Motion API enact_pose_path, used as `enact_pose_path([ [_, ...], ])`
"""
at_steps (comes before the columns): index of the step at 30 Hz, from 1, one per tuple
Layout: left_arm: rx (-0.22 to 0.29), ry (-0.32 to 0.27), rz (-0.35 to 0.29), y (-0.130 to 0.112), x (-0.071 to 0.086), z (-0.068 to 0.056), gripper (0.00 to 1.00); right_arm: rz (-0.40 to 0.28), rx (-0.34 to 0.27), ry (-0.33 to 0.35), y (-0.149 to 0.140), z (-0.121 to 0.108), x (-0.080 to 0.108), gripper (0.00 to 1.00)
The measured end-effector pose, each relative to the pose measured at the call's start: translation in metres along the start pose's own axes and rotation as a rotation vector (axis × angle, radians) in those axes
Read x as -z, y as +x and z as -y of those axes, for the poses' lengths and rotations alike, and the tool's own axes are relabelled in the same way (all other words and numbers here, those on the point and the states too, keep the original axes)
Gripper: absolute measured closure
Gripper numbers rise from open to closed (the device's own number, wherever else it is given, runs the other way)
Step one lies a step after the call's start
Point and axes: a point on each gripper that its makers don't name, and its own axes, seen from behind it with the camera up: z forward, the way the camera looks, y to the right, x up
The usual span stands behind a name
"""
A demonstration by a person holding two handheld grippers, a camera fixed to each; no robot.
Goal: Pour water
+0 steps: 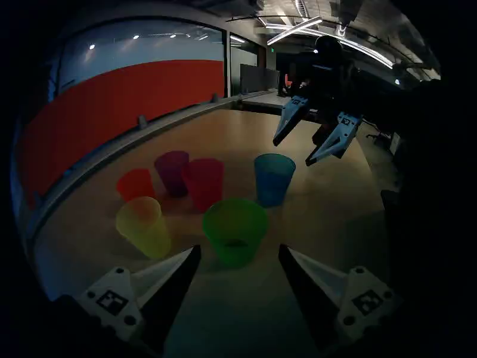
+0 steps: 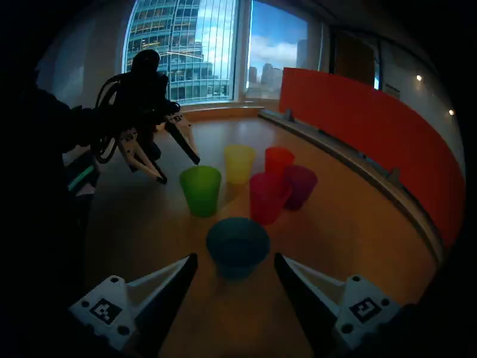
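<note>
The left tool (image 1: 238, 247) has fingers (image 1: 173, 280) that are white outside and black on the inner faces, each with a black-and-white square marker (image 1: 111, 301). Just ahead of it is a translucent green cup (image 1: 234, 230), and to that cup's left a yellow cup (image 1: 143, 225). Farther ahead are an orange-red cup (image 1: 135, 184), a purple cup (image 1: 172, 172) and a crimson cup (image 1: 203, 182). A teal-blue cup (image 1: 273, 178) is near the white-and-black right tool (image 1: 292, 153). The surface (image 1: 334, 203) is pale tan. The wall panel (image 1: 119, 107) is red.

A red panel (image 1: 119, 101) flanks the wooden table (image 1: 340, 209) near windows (image 2: 179, 48).
</note>
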Motion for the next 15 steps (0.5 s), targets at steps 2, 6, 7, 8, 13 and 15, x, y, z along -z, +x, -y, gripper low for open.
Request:
enact_pose_path([
  [2,0.003,-0.004,0.004,-0.002,-0.003,0.001,0.03,0.007,-0.003,0.001,-0.003,0.000,-0.004,0.00],
  [6,0.006,-0.010,0.011,-0.005,-0.010,0.003,0.03,0.019,-0.010,0.003,-0.009,-0.001,-0.011,0.00],
  [7,0.007,-0.012,0.013,-0.005,-0.011,0.003,0.03,0.021,-0.011,0.004,-0.011,-0.001,-0.014,0.00],
  [8,0.008,-0.014,0.014,-0.006,-0.013,0.004,0.03,0.023,-0.012,0.005,-0.012,-0.001,-0.015,0.00],
  [13,0.012,-0.021,0.022,-0.008,-0.020,0.007,0.03,0.036,-0.016,0.007,-0.016,-0.002,-0.025,0.00],
  [15,0.012,-0.021,0.025,-0.008,-0.023,0.008,0.03,0.039,-0.018,0.007,-0.017,-0.002,-0.029,0.00],
])
